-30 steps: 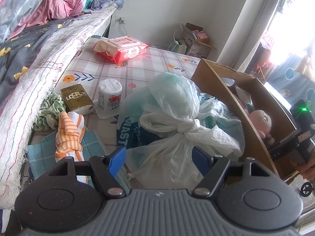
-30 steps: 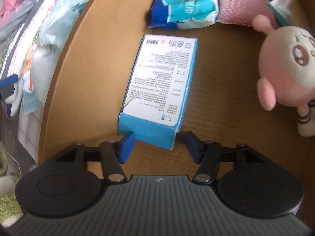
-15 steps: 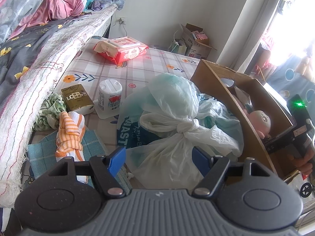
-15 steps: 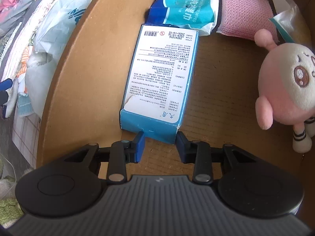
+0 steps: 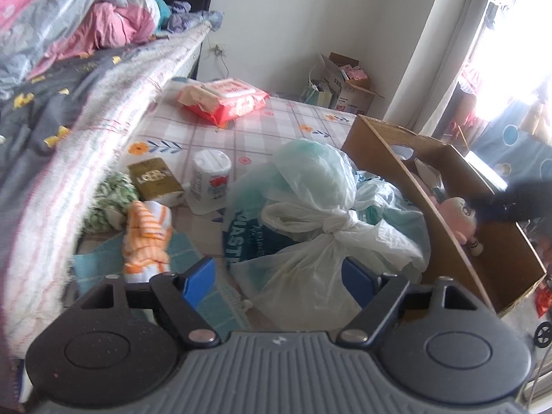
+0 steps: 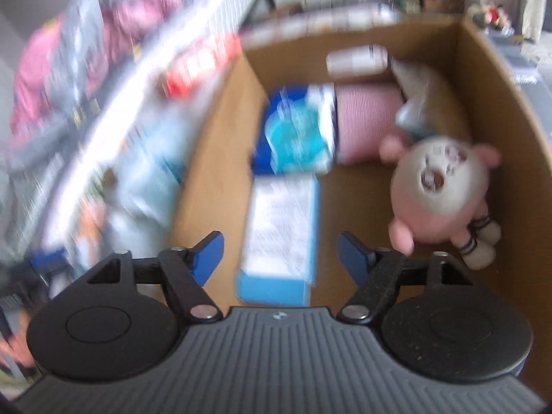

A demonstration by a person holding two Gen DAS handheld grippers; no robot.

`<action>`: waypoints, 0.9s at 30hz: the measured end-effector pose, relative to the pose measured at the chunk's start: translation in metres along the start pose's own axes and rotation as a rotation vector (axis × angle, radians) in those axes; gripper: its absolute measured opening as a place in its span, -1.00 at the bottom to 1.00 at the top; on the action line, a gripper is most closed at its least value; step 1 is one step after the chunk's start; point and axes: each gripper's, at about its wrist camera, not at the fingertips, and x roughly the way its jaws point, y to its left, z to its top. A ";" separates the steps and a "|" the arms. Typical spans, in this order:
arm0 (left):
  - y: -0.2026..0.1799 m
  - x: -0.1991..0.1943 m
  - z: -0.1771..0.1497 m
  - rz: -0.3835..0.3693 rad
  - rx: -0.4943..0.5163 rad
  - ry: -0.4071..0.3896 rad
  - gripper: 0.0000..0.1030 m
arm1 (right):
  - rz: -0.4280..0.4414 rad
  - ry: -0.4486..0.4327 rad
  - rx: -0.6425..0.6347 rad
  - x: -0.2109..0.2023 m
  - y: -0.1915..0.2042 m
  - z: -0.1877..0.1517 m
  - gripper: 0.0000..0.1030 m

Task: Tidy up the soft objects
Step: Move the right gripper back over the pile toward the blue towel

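Lower centre of the left wrist view: the left gripper (image 5: 277,281), jaws wide and empty, faces a knotted plastic bag (image 5: 324,241) on the mattress beside the cardboard box (image 5: 407,172). The bag looks light, limp and slippery; its knot seems the surest hold. The right gripper (image 6: 279,255) hangs wide, empty, over the box.

**Blur, cover and cut edges**

The right wrist view is smeared: the print on the blue box (image 6: 281,238) and on the blue wipes pack (image 6: 296,134) cannot be read, and the bedding (image 6: 86,69) at left is only streaks. In the left wrist view, the plush toy (image 5: 460,214) is partly covered by a dark blurred shape (image 5: 510,203), and the cardboard box (image 5: 396,158) wall hides the things in it. The knotted plastic bag (image 5: 327,234) covers most of the teal bag's (image 5: 241,238) lettering.
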 end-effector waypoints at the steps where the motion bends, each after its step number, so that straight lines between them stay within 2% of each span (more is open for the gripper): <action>1: 0.002 -0.005 -0.002 0.010 0.004 -0.007 0.63 | 0.024 -0.038 0.011 -0.004 0.005 -0.001 0.55; 4: 0.010 -0.019 -0.007 0.040 0.004 -0.032 0.71 | 0.115 -0.112 0.038 -0.014 0.025 -0.002 0.57; 6: 0.016 -0.027 -0.011 0.063 -0.003 -0.048 0.71 | 0.184 -0.129 0.045 -0.011 0.042 -0.003 0.57; 11: 0.032 -0.038 -0.024 0.122 -0.007 -0.058 0.72 | 0.324 -0.113 0.016 0.009 0.094 -0.010 0.57; 16: 0.049 -0.036 -0.036 0.176 -0.038 -0.046 0.70 | 0.381 -0.065 -0.053 0.035 0.152 -0.020 0.57; 21: 0.066 -0.025 -0.047 0.260 -0.064 0.010 0.46 | 0.423 -0.008 -0.076 0.061 0.189 -0.039 0.57; 23: 0.074 -0.018 -0.050 0.271 -0.090 0.044 0.28 | 0.434 0.023 -0.075 0.073 0.197 -0.046 0.57; 27: 0.090 0.000 -0.056 0.282 -0.168 0.106 0.12 | 0.448 0.082 -0.062 0.092 0.203 -0.065 0.57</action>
